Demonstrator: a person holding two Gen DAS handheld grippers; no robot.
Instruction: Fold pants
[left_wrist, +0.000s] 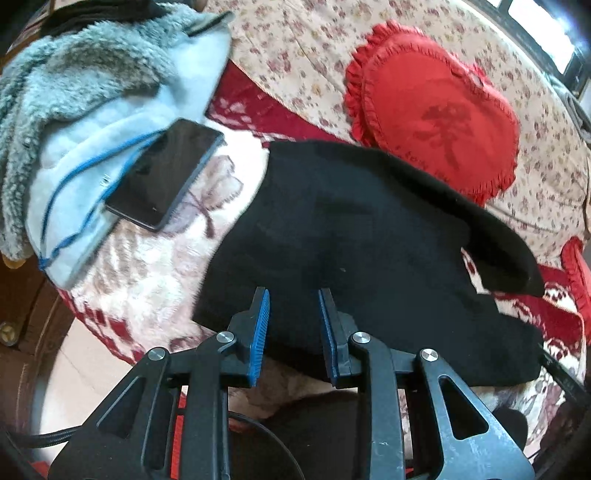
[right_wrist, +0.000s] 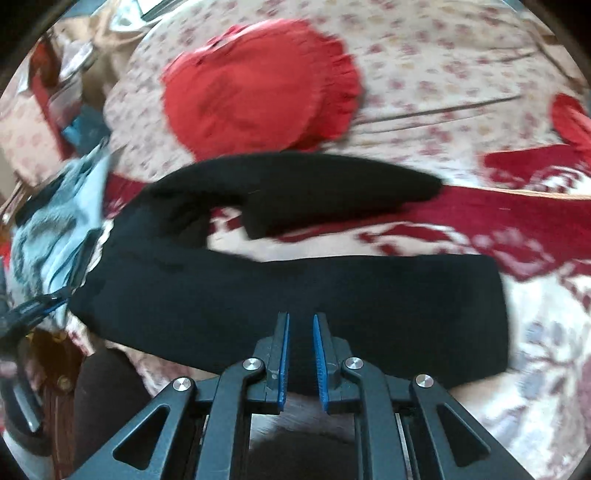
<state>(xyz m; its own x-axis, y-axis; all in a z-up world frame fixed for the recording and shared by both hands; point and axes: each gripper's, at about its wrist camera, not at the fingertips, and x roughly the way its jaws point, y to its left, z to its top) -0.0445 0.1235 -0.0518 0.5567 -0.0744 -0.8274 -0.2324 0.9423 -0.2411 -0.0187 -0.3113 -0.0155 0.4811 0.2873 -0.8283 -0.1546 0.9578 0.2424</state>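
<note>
Crowding the black pants (left_wrist: 369, 240): phone (left_wrist: 162, 173), heart cushion (left_wrist: 432, 110) (possibly touching); both grippers spread, empty.

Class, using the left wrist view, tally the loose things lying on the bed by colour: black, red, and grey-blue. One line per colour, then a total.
Black: 2, the pants and the phone
Red: 1, the heart cushion
Grey-blue: 1, the fleece jacket
Total: 4

The right wrist view is smeared with motion blur, softening the red heart pillow (right_wrist: 258, 88) and the clutter at far left. The black pants (right_wrist: 295, 288) hide the blanket beneath; a second red pillow (right_wrist: 572, 118) is cut off by the fisheye rim.
</note>
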